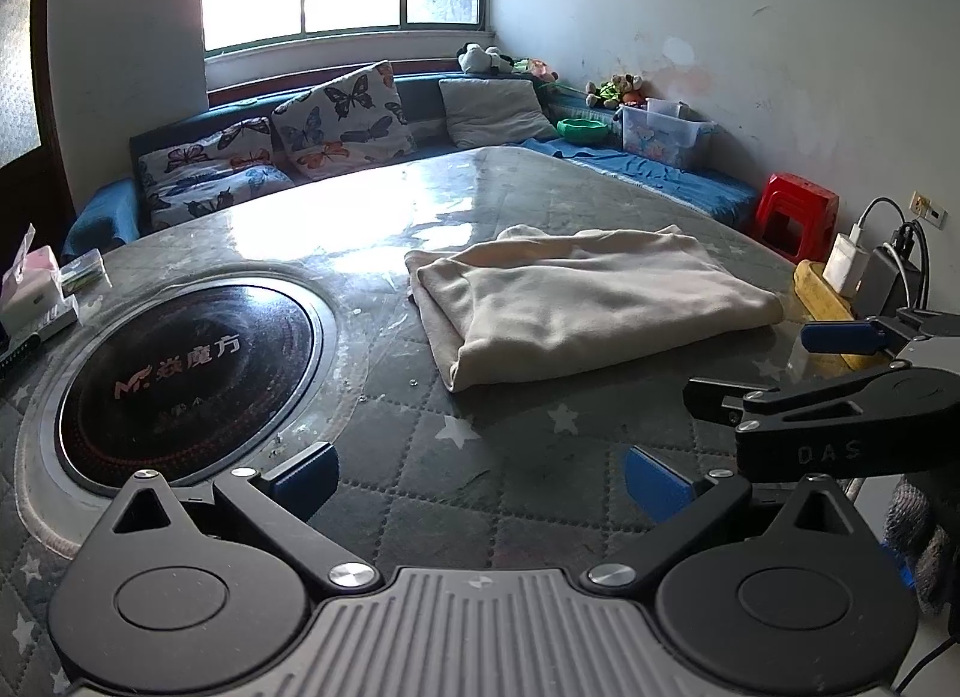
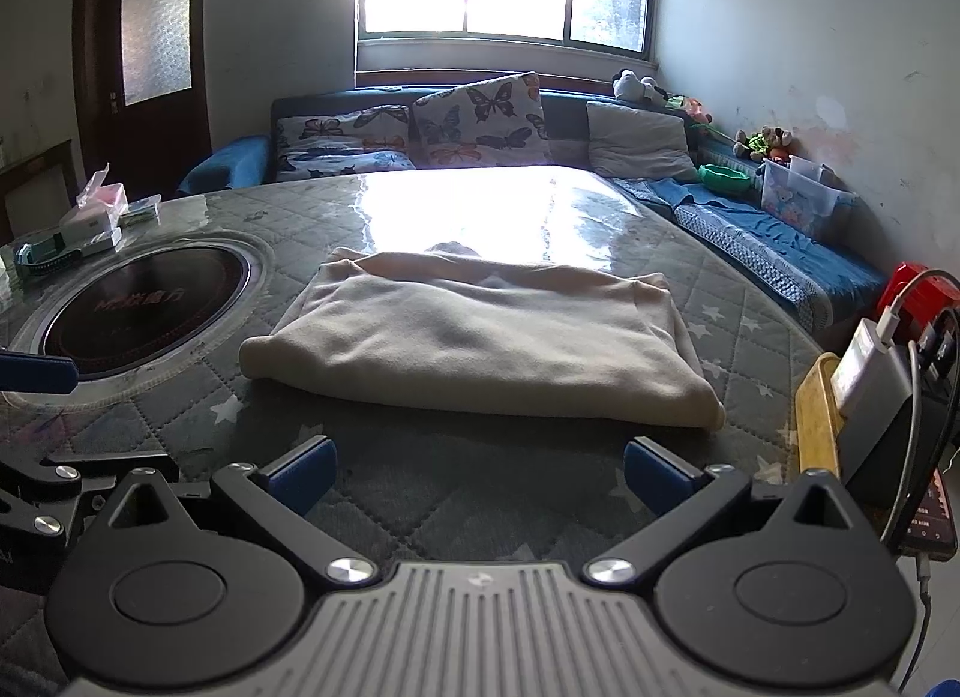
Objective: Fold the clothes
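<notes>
A cream garment (image 1: 588,301) lies folded into a thick rectangle on the quilted star-pattern table (image 1: 480,505); it also shows in the right wrist view (image 2: 480,349). My left gripper (image 1: 480,484) is open and empty, short of the garment's near left corner. My right gripper (image 2: 477,478) is open and empty, just in front of the garment's near edge. The right gripper also shows at the right edge of the left wrist view (image 1: 780,367), beside the garment. One blue finger of the left gripper shows in the right wrist view (image 2: 36,373).
A round black induction cooktop (image 1: 186,379) is set into the table left of the garment. Tissue box and small items (image 2: 96,217) sit far left. A yellow block, chargers and cables (image 2: 870,391) stand at the right edge. A sofa with cushions (image 2: 468,126) lies beyond; red stool (image 1: 795,211).
</notes>
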{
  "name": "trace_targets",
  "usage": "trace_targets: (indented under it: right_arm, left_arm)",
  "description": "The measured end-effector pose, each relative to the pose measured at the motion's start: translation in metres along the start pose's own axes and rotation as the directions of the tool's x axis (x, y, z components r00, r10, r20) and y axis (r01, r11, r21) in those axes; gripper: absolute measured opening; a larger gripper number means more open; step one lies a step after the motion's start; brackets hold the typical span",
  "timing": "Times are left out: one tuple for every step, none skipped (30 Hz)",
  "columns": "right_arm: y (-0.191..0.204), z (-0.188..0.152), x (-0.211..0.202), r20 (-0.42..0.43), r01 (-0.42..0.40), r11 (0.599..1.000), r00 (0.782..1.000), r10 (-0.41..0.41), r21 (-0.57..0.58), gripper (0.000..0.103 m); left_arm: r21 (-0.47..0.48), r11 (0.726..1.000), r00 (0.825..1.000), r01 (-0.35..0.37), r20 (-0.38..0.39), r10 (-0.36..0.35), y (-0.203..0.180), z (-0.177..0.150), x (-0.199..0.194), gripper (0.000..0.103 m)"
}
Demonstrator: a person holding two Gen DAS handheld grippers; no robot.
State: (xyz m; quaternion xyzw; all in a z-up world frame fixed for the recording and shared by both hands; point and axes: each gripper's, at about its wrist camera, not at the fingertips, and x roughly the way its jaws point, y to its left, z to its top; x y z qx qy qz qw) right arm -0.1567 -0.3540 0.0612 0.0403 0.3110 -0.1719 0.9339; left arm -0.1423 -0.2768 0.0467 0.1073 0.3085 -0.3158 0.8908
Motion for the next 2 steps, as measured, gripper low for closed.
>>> trace_targets:
  right_arm:
    - [0.0002,-0.0005,0.0005,-0.003,0.0,1.0,1.0,0.0,0.0,0.103]
    - [0.0003,-0.0007,0.0008,-0.004,-0.001,1.0,1.0,0.001,0.0,0.103]
  left_arm:
    - [0.001,1.0,1.0,0.001,-0.002,-0.001,-0.0002,0.0003,-0.0001,0.103]
    - [0.001,1.0,1.0,0.002,-0.003,-0.002,-0.0003,0.0004,0.0,0.103]
